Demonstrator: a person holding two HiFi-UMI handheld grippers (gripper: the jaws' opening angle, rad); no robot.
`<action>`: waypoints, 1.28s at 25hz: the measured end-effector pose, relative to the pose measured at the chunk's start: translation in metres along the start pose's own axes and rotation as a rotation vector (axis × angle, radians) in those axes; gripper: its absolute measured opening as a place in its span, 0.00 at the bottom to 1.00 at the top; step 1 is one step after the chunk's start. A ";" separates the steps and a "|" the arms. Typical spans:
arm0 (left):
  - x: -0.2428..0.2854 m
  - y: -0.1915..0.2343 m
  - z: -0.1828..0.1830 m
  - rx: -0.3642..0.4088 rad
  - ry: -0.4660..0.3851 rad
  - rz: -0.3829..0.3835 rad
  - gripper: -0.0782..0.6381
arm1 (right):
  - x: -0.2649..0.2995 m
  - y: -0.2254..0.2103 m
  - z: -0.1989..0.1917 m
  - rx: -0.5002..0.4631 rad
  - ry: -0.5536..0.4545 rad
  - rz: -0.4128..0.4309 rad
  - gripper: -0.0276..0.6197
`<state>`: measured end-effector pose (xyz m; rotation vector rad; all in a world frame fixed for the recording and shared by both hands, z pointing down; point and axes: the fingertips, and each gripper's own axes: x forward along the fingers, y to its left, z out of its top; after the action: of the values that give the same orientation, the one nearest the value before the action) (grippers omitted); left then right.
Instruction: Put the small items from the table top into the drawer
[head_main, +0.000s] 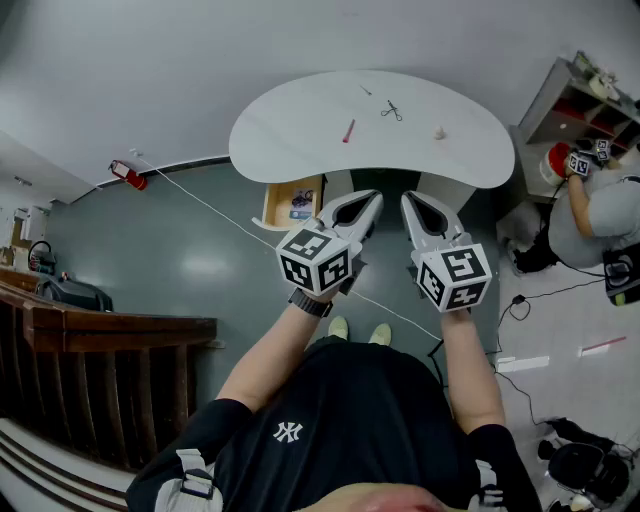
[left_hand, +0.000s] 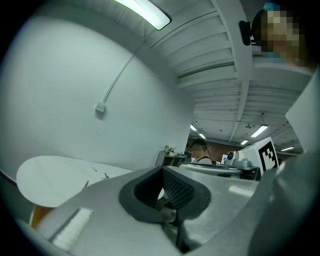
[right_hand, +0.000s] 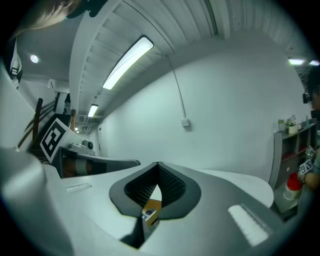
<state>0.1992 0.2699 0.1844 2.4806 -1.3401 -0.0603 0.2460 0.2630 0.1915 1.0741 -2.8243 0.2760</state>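
Note:
The white curved table (head_main: 300, 125) stands ahead of me. On it lie a red pen (head_main: 348, 131), small scissors (head_main: 391, 110), a thin stick (head_main: 365, 90) and a small pale item (head_main: 439, 132). Under the table's left part a wooden drawer (head_main: 293, 203) stands pulled out, with something printed inside. My left gripper (head_main: 375, 197) and right gripper (head_main: 407, 197) are side by side, short of the table, both shut and empty. The left gripper view shows its closed tips (left_hand: 162, 169), the table (left_hand: 45, 180), pen (left_hand: 86, 184) and scissors (left_hand: 106, 176). The right gripper (right_hand: 158, 164) shows the drawer (right_hand: 151, 207) through its gap.
A person (head_main: 590, 215) crouches at a shelf unit (head_main: 590, 100) to the right. A red object (head_main: 130, 176) and a white cable (head_main: 210, 205) lie on the grey floor at left. A wooden railing (head_main: 100, 340) runs along the left. Cables and gear lie at lower right.

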 end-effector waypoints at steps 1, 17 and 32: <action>0.001 -0.001 0.000 0.001 -0.002 0.000 0.11 | 0.000 -0.001 0.000 -0.001 -0.001 0.000 0.07; -0.010 0.031 0.005 -0.005 -0.015 0.101 0.11 | 0.001 -0.016 0.002 0.107 -0.043 0.031 0.08; -0.022 0.135 0.000 -0.051 -0.004 0.148 0.11 | 0.105 0.009 -0.015 0.104 0.032 0.060 0.08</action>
<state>0.0777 0.2191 0.2225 2.3333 -1.5004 -0.0647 0.1622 0.2044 0.2224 0.9959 -2.8452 0.4466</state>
